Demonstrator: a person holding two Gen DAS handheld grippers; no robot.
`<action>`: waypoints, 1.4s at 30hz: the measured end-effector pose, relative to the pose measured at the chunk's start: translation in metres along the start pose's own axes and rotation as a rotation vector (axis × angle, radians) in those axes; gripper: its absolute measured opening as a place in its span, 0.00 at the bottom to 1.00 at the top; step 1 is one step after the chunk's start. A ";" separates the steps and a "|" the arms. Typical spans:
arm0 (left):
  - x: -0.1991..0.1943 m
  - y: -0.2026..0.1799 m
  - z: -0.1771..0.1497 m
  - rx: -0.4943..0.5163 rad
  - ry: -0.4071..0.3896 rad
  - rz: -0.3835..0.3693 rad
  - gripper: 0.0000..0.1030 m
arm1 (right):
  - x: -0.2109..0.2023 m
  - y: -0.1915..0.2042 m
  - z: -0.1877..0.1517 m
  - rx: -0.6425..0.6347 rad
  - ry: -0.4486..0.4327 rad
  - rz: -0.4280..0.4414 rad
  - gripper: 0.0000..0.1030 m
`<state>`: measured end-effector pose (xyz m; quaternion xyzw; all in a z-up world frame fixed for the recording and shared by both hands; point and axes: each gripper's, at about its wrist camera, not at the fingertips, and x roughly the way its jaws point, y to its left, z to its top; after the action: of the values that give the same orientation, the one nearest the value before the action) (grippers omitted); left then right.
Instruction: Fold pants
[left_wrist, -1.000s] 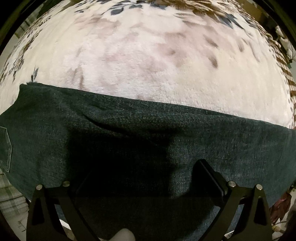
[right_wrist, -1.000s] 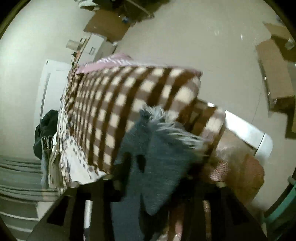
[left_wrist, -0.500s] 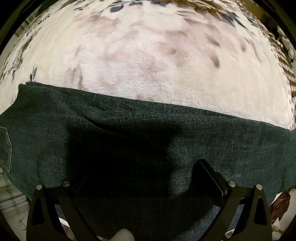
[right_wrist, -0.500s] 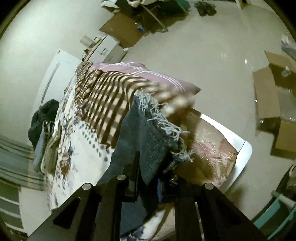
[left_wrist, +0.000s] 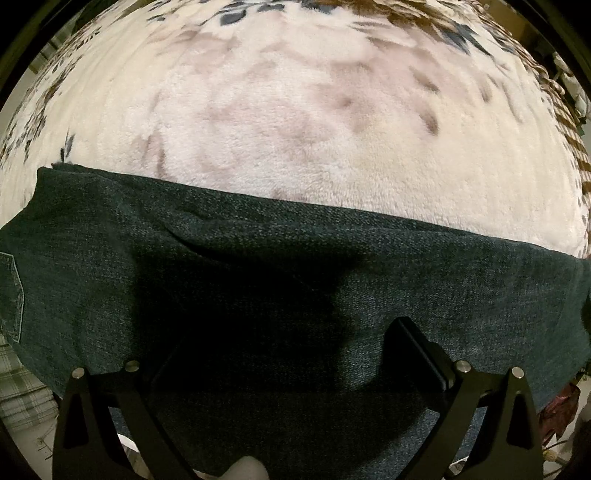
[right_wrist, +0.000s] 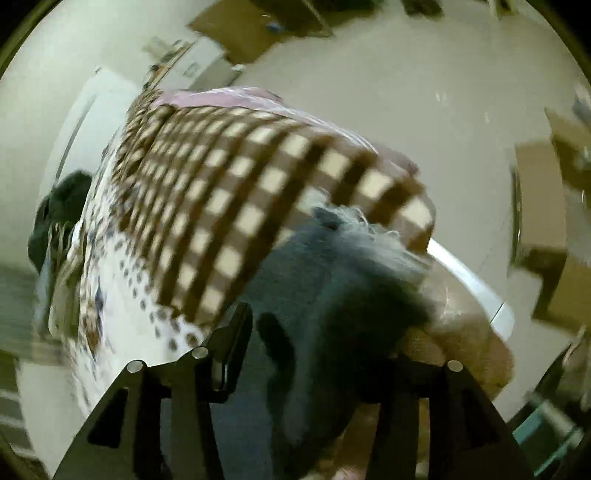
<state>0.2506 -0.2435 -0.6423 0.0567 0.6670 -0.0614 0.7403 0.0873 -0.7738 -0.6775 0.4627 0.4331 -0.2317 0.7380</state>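
Denim pants (left_wrist: 258, 266) lie flat on the blanket (left_wrist: 295, 129) under your left gripper (left_wrist: 291, 354), fingers spread wide, gripping nothing. Your right gripper (right_wrist: 317, 332): frayed hem (right_wrist: 362, 229) between its fingers; grip unclear through blur.

One pair of dark denim pants (left_wrist: 258, 266) is lying across one pale fleece blanket (left_wrist: 295, 122); one back pocket (left_wrist: 11, 295) is showing at its left edge. Two grippers are showing, the left gripper (left_wrist: 295, 354) and the right gripper (right_wrist: 314, 354). One brown checked blanket (right_wrist: 236, 192) is lying behind, and two cardboard boxes (right_wrist: 546, 240) are sitting on the floor.
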 end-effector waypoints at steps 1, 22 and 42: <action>0.000 0.000 0.000 0.001 -0.002 -0.001 1.00 | 0.000 -0.005 0.001 0.035 -0.007 0.022 0.49; -0.081 0.065 -0.022 -0.109 -0.176 -0.115 1.00 | -0.113 0.157 -0.083 -0.260 -0.118 0.229 0.06; -0.093 0.314 -0.078 -0.355 -0.189 -0.018 1.00 | 0.102 0.345 -0.420 -0.685 0.298 0.051 0.32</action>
<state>0.2169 0.0802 -0.5570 -0.0866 0.5955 0.0454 0.7974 0.2182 -0.2360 -0.6809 0.2283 0.5766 0.0151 0.7844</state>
